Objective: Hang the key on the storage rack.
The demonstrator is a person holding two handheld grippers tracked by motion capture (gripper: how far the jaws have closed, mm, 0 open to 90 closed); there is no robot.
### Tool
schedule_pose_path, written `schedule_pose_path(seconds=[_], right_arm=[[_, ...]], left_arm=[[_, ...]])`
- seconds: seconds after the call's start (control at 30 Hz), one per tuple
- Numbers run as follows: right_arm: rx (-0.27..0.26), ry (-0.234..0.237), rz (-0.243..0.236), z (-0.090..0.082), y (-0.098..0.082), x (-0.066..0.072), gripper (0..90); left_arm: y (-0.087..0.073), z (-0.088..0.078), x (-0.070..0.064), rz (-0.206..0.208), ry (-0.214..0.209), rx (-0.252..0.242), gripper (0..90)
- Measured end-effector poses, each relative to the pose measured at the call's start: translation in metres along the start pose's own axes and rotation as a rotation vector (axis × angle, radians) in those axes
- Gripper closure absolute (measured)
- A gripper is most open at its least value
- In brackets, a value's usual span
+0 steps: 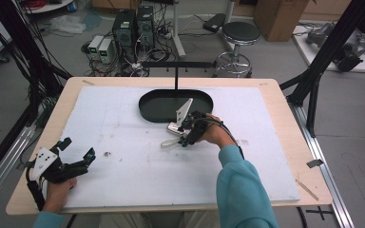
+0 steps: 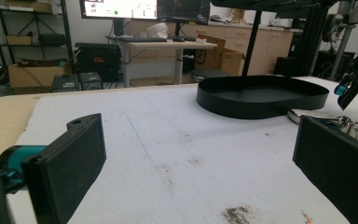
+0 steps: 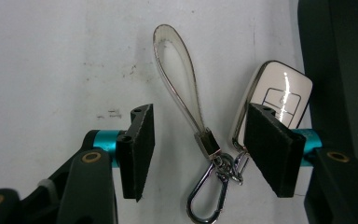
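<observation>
- Even, soft indoor light falls from above; the white mat [image 1: 123,142] on the desk reads bright in the high view, with faint shadows only.
- In the right gripper view a glare streak lies on the glossy key fob [image 3: 279,100] beside the far jaw, and the key ring [image 3: 209,196] between the jaws is sharp.
- In the left gripper view both near jaws are soft and blurred; the black tray [image 2: 261,95] beyond them is crisper.
- The monitor [image 2: 119,8] far behind is blown out.

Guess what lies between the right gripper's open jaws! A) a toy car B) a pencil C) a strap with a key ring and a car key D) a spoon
C: in the right gripper view the right gripper is open around a looped strap, with the white car key beside one jaw.
</observation>
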State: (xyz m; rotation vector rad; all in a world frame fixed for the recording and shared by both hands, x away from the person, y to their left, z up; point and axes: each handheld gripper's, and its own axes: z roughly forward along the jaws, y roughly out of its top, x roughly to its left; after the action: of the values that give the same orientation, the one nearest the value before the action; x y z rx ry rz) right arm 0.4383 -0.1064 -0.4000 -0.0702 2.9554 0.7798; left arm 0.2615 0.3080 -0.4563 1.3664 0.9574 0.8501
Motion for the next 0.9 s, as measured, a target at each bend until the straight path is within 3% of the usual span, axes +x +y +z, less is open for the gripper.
schedule_pose_path(seconds=[0.2, 0.9], right_arm=[[0.051, 0.009, -0.002, 0.006, 0.001, 0.001, 47.3], [0.116, 0.014, -0.029, 0.016, 0.004, 0.001, 61.1]], left_arm=[[0.0, 0.0, 0.0, 0.003, -0.002, 0.0, 2.9], [0.0, 0.001, 0.001, -0.005, 0.0, 0.006, 2.9]])
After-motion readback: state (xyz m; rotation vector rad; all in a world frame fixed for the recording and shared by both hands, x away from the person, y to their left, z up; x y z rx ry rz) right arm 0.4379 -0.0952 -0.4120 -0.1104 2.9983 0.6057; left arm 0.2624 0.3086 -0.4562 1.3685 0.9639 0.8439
